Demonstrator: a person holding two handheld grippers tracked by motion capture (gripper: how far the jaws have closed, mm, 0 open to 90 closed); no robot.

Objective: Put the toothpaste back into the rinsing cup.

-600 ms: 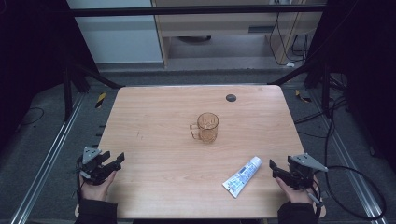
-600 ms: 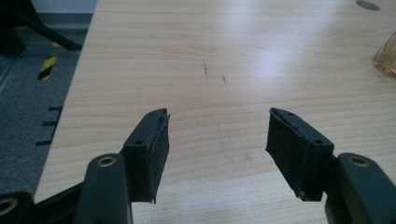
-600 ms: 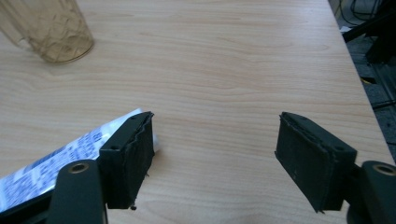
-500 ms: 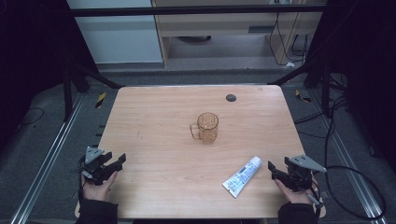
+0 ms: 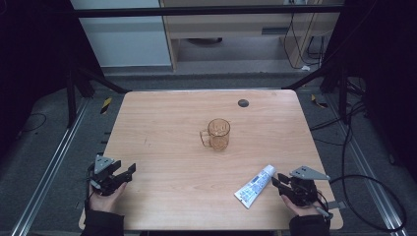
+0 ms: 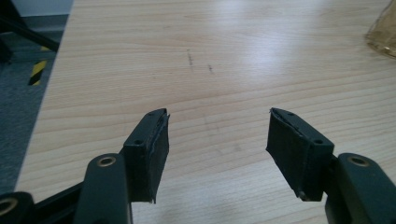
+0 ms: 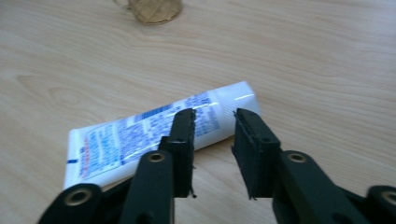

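A white toothpaste tube (image 5: 254, 186) with blue print lies flat near the table's front right. In the right gripper view the tube (image 7: 154, 130) lies crosswise just beyond the jaw tips. My right gripper (image 5: 275, 182) sits close to the tube's right end; its jaws (image 7: 214, 126) stand a narrow gap apart with nothing between them. A clear amber mug (image 5: 218, 134) stands upright at the table's middle. My left gripper (image 5: 129, 172) rests at the front left, with its jaws (image 6: 217, 135) wide apart over bare wood.
The wooden table (image 5: 162, 118) has a dark round spot (image 5: 243, 103) near its back edge. The mug's edge (image 6: 385, 28) shows far right in the left gripper view. Dark floor, metal rails and cables surround the table.
My right gripper has slid left, closer to the tube's end. The left gripper has barely shifted. Tube and mug lie where they were.
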